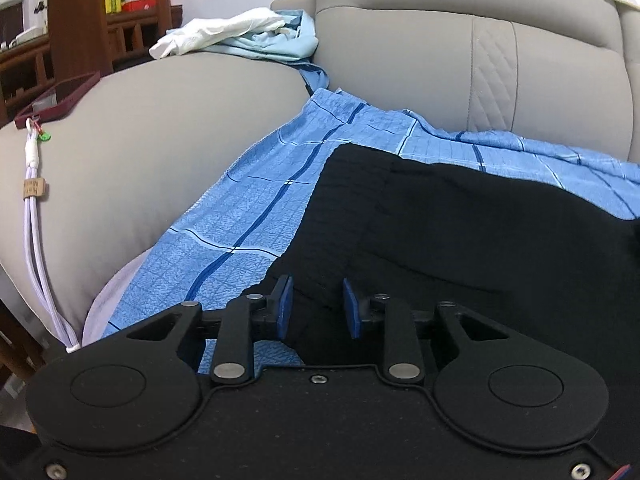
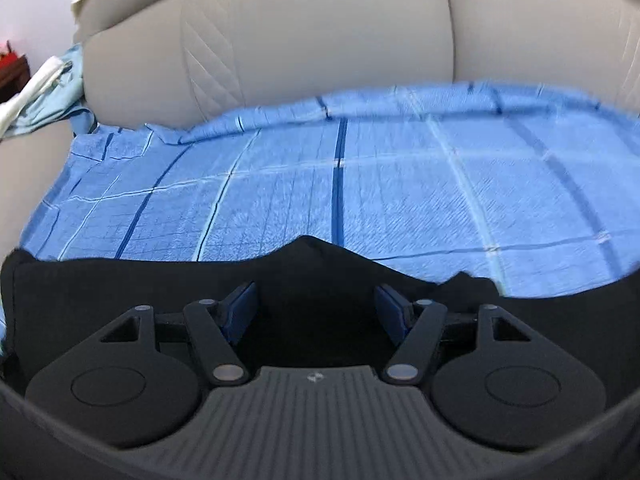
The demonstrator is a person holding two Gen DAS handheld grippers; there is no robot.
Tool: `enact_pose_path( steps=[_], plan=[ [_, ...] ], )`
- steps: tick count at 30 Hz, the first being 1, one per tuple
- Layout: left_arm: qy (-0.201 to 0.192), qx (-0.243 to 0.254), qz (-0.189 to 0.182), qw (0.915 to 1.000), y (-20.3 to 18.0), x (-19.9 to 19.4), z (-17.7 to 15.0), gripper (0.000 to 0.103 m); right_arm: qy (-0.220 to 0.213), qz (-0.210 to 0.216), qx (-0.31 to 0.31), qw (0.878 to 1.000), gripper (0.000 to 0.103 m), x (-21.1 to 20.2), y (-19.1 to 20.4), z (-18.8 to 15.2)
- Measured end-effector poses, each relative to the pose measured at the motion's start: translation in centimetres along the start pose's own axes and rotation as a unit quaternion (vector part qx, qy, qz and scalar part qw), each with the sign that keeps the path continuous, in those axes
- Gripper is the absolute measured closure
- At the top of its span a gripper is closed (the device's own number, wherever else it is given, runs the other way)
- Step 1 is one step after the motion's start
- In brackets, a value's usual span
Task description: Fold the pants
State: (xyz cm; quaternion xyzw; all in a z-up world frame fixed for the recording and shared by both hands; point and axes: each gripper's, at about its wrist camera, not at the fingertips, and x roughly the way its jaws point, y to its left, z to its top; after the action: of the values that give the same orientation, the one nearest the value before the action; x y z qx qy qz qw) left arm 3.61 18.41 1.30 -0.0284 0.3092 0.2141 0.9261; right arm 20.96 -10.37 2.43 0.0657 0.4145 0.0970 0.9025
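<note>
Black pants [image 1: 460, 240] lie spread on a blue plaid cloth [image 1: 240, 208] that covers the grey sofa seat. My left gripper [image 1: 318, 312] hovers at the pants' near left corner. Its blue pads [image 1: 283, 308] stand a little apart, with black fabric showing in the gap but not pinched. In the right wrist view the pants [image 2: 120, 284] fill the near edge, with a small raised peak of fabric in the middle. My right gripper [image 2: 317, 312] is wide open over them and holds nothing. The plaid cloth [image 2: 400, 184] stretches beyond.
The grey sofa backrest [image 1: 420, 52] rises behind and a rounded armrest [image 1: 140, 140] is to the left. White and pale blue clothes [image 1: 240, 36] are piled on the armrest's far end. A dark red case [image 1: 60, 96] with a hanging white cord [image 1: 34, 216] sits on its left edge. Wooden furniture [image 1: 72, 20] stands beyond.
</note>
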Motion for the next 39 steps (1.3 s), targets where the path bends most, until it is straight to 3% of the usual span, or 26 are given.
enact_pose_path(
  steps=[1, 2, 3, 5, 8, 11, 12, 15, 16, 17, 20, 23, 27, 31, 35, 36, 38, 39],
  plan=[
    [-0.001, 0.0, 0.0, 1.0, 0.0, 0.1, -0.1, 0.076, -0.007, 0.003, -0.003, 1.0, 0.052, 0.1, 0.0, 0.3],
    [-0.003, -0.001, 0.0, 1.0, 0.0, 0.2, -0.1, 0.076, -0.006, 0.009, -0.001, 1.0, 0.091, 0.1, 0.0, 0.7],
    [-0.004, -0.002, -0.001, 1.0, 0.0, 0.2, -0.1, 0.076, -0.003, 0.026, 0.013, 1.0, 0.097, 0.1, -0.3, 1.0],
    [-0.005, -0.005, -0.004, 1.0, 0.3, 0.3, -0.1, 0.076, -0.019, 0.03, 0.024, 0.999, 0.098, 0.2, -0.4, 1.4],
    [-0.003, -0.009, -0.011, 0.9999, 0.7, 0.4, 0.1, 0.075, -0.085, -0.011, 0.005, 0.996, 0.1, -0.5, -0.5, 1.4],
    [0.002, -0.022, -0.021, 0.9995, 1.2, -0.6, 0.5, 0.074, -0.065, -0.038, 0.017, 0.997, 0.1, 1.1, -1.8, 1.7],
    [-0.001, -0.032, -0.031, 0.999, 1.7, -1.2, 0.7, 0.067, -0.061, -0.033, 0.016, 0.997, 0.1, 1.2, -2.0, 1.6],
    [-0.029, -0.066, -0.043, 0.9965, 3.3, -3.4, 0.9, 0.054, -0.082, -0.019, -0.024, 0.996, 0.08, -0.1, -1.5, 1.2],
    [-0.035, -0.077, -0.044, 0.9955, 4.0, -4.0, 1.0, 0.051, -0.094, -0.018, -0.04, 0.995, 0.062, -0.7, -1.2, 1.2],
    [-0.037, -0.086, -0.045, 0.9946, 4.4, -4.4, 1.0, 0.048, -0.104, -0.011, -0.056, 0.993, 0.051, -1.1, -0.6, 1.4],
    [-0.01, -0.131, -0.07, 0.9888, 6.1, -3.9, 0.8, 0.037, -0.12, 0.065, -0.101, 0.986, 0.027, -2.6, 1.5, 2.6],
    [0.042, -0.186, -0.092, 0.9773, 7.4, -1.7, -0.1, 0.037, -0.097, 0.142, -0.164, 0.971, 0.02, -2.3, 5.3, 2.7],
    [0.073, -0.254, -0.131, 0.9556, 8.8, 0.9, -1.1, 0.036, -0.051, 0.216, -0.247, 0.943, 0.018, 0.0, 12.0, 1.5],
    [0.053, -0.267, -0.145, 0.9512, 9.1, 1.8, -1.2, 0.034, -0.015, 0.257, -0.302, 0.918, 0.016, 3.0, 17.6, 0.7],
    [0.044, -0.271, -0.169, 0.9466, 9.1, 2.5, -1.3, 0.035, 0.022, 0.276, -0.333, 0.902, 0.016, 5.5, 21.3, -0.6],
    [0.041, -0.272, -0.174, 0.9455, 9.0, 2.6, -1.4, 0.035, 0.026, 0.277, -0.341, 0.898, 0.021, 5.8, 21.9, -0.9],
    [0.037, -0.272, -0.182, 0.9442, 8.9, 2.6, -1.5, 0.035, 0.042, 0.297, -0.335, 0.893, 0.06, 6.7, 22.2, -1.3],
    [0.035, -0.271, -0.185, 0.9441, 8.9, 2.7, -1.5, 0.035, 0.04, 0.309, -0.324, 0.894, 0.065, 6.7, 22.0, -1.4]
  ],
)
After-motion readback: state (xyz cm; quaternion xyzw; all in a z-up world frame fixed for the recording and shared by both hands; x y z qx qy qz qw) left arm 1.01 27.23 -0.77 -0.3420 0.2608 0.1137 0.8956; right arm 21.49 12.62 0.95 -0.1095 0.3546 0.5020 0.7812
